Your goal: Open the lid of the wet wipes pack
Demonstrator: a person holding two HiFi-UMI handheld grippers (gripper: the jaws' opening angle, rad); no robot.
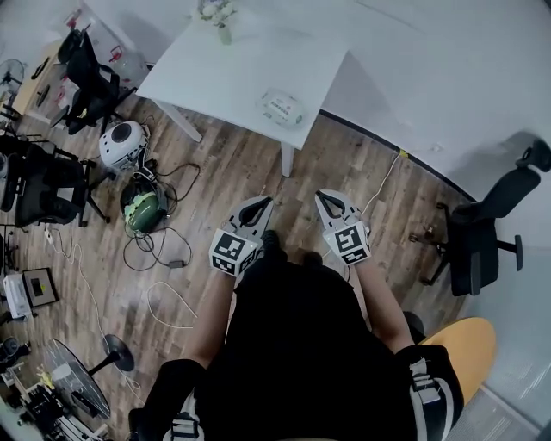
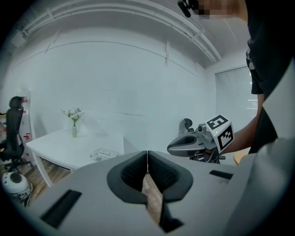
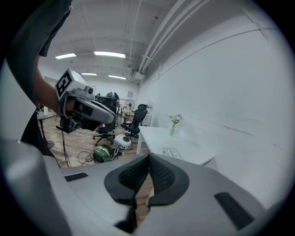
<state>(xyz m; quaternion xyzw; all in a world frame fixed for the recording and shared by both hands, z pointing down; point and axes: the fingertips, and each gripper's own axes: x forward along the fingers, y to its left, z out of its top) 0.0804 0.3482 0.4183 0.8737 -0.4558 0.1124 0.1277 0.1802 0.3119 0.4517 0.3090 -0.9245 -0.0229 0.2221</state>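
Observation:
The wet wipes pack (image 1: 281, 108) lies flat with its lid down near the front right corner of a white table (image 1: 215, 69). Both gripper views show the pack (image 2: 103, 154) (image 3: 172, 152) far ahead. My left gripper (image 1: 263, 203) and right gripper (image 1: 323, 196) are held side by side over the wooden floor, well short of the table, both pointing towards it. In its own view the left gripper (image 2: 147, 159) has its pads together with nothing between them. The right gripper (image 3: 149, 161) is shut and empty in the same way.
A vase of flowers (image 1: 222, 21) stands at the table's far edge. On the floor to the left are a white round device (image 1: 122, 142), a green device (image 1: 144, 207), loose cables and black office chairs (image 1: 86, 82). Another black chair (image 1: 486, 228) stands to the right.

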